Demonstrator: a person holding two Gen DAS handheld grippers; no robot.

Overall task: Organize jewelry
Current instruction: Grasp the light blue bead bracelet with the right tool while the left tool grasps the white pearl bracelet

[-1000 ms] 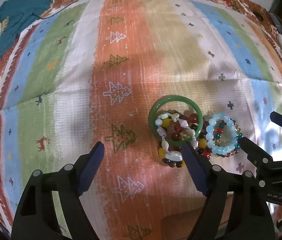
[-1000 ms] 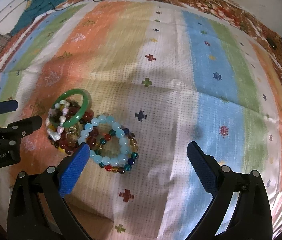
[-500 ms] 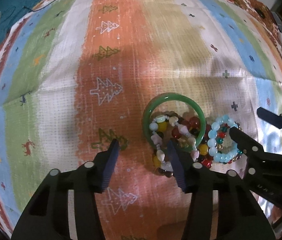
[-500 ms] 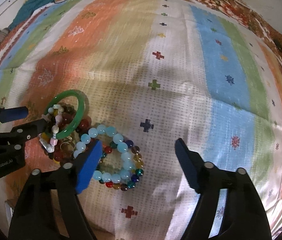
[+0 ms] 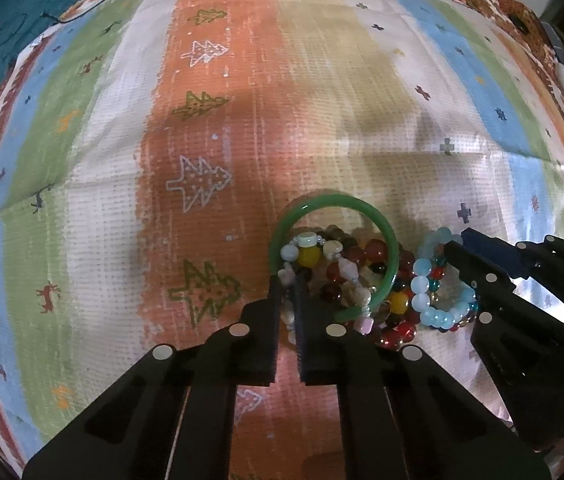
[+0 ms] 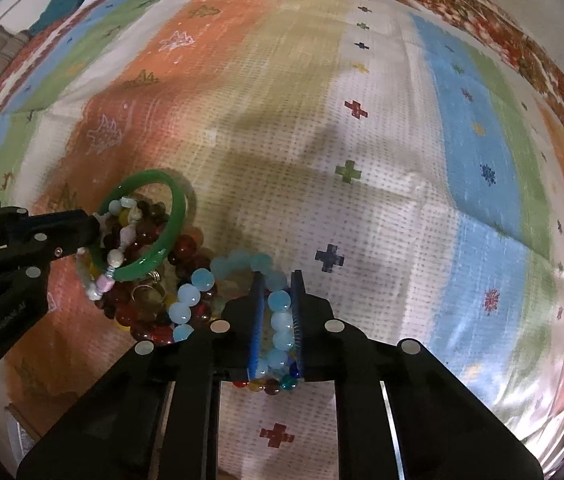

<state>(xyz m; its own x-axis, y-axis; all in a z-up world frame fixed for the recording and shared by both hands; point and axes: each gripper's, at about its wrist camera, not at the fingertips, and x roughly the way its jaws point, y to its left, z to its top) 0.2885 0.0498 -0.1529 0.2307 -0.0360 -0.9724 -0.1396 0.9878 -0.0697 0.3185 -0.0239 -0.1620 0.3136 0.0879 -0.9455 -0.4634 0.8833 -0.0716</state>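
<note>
both hand-held grippers are clamped – the left hand-held gripper (image 5: 286, 280) on a pale bead strand just beside the green bangle (image 5: 390, 240), the right hand-held gripper (image 6: 277, 280) on the light-blue bead bracelet (image 6: 282, 320) right of it – so lifting may drag tangled neighbours.

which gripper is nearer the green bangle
Left. The left gripper is shut on the white bead bracelet draped across the green bangle; the right gripper is shut on the pale blue bracelet beside it.
</note>
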